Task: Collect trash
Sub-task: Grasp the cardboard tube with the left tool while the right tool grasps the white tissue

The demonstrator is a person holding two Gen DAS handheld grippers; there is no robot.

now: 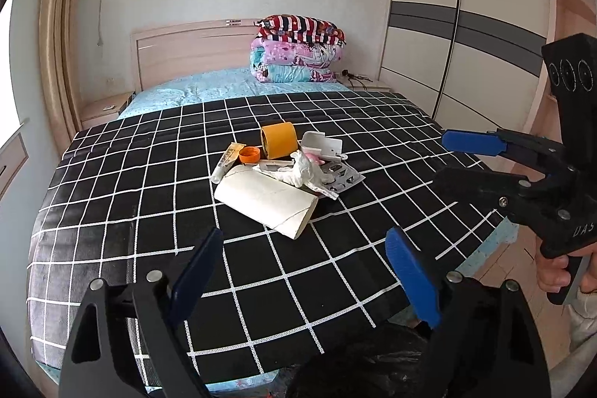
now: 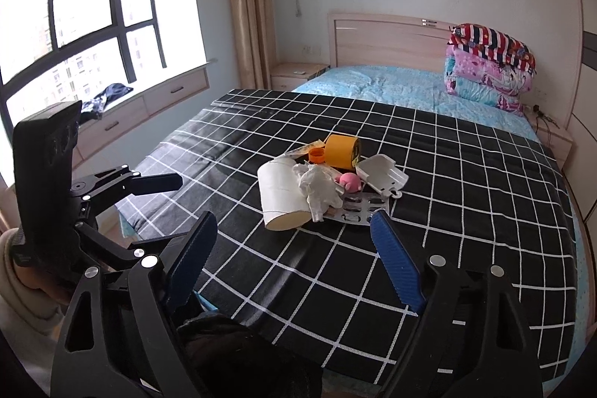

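Observation:
A small heap of trash lies mid-bed on a black checked cloth: a white cardboard roll, a yellow tape roll, an orange cap, a tube, crumpled white tissue, a white plastic piece and a blister pack. My left gripper hangs open just short of the roll, empty. My right gripper is open too, near the heap's right side, touching nothing.
A black trash bag sits below both grippers at the bed's foot. Folded quilts are stacked at the headboard. A wardrobe stands on the right, a window seat on the left.

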